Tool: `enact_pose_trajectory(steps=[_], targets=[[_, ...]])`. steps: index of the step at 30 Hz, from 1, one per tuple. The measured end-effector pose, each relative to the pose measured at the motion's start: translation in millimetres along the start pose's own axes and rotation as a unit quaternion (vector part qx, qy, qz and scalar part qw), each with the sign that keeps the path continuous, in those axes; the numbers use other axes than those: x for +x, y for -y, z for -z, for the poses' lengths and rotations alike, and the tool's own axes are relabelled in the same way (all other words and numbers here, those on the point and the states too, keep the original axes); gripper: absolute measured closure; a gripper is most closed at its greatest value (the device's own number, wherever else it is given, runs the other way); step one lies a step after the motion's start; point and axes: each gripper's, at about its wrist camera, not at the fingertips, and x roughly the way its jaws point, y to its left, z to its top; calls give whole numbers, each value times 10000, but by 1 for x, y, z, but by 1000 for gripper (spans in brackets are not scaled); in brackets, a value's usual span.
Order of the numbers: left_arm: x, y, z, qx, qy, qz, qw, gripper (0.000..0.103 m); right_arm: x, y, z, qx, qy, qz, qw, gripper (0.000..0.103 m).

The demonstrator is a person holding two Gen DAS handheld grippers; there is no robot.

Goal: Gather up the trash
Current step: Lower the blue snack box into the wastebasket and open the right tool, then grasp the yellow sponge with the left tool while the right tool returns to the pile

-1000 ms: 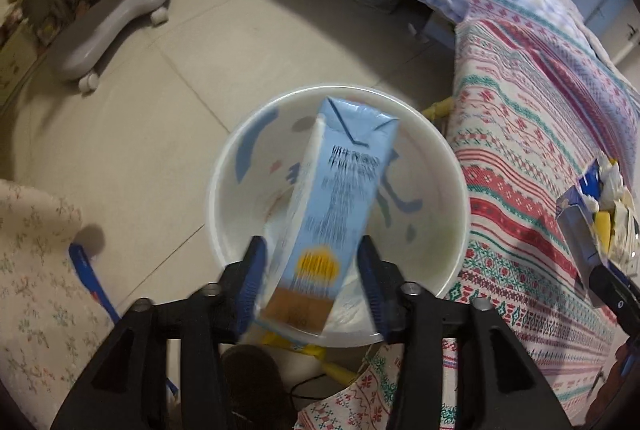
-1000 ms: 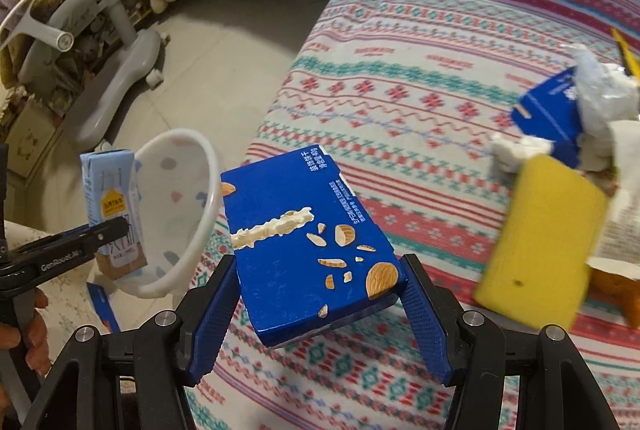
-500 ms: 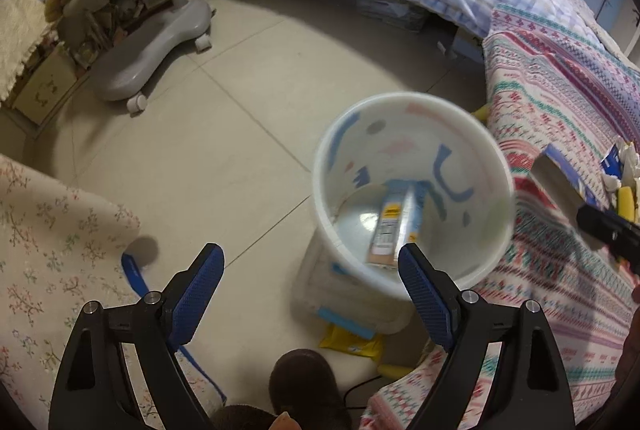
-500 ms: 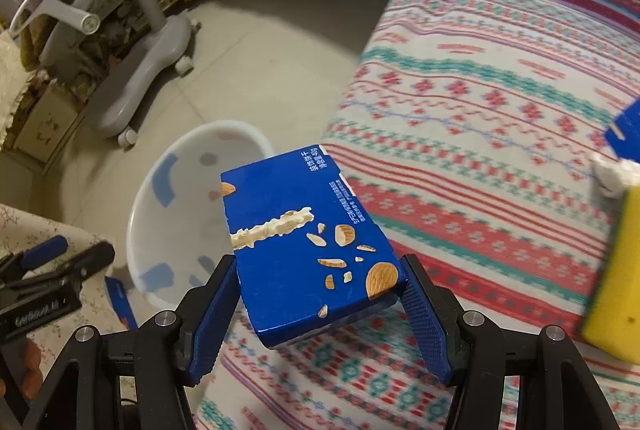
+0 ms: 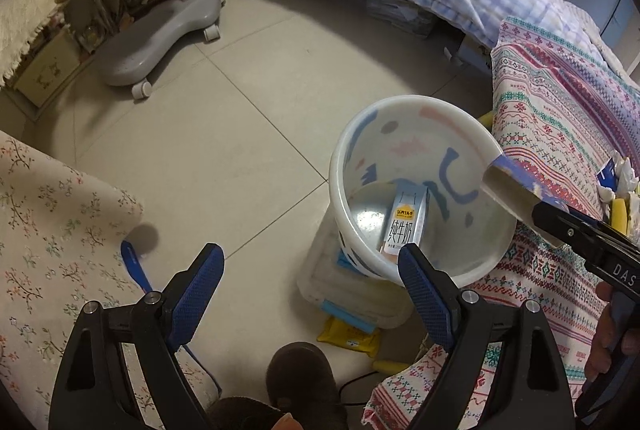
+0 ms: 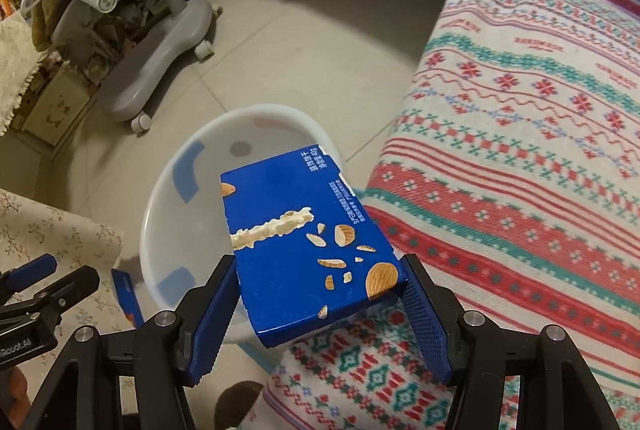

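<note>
Box (image 6: 308,246), clamped in the right gripper (image 6: 320,314), hangs over the bin (image 5: 400,105) rim; the left gripper (image 5: 312,298) gapes empty. Let go now, it might clip the rim and fall outside. Carton (image 5: 404,226) lies inside.

Two wrist fisheyes, both looking steeply down at the floor beside the bed; sharing the white bin (image 5: 416,133) (image 6: 160,197) and grey chair base (image 5: 160,29) (image 6: 160,53).

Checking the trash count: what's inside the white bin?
One light-blue milk carton lies on the bin floor. The blue box in the right gripper hides part.
</note>
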Motion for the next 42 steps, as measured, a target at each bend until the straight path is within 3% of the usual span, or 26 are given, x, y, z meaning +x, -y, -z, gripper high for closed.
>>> enact_pose_trajectory(steps=[5,21,30,42], targets=[[-1,0,0,24,1,18,10000,12,0,1,-1,59,-16,-169,9998,24],[-18,37,-2,307,60,281,9991,12,-72,38,10,167,347,362,9986,22],[-34,108,2,858,122,531,9948,12,-126,96,34,505,593,759,9941,21],[-49,228,21,1720,32,990,9801,12,-192,192,78,1359,948,1252,9782,19]])
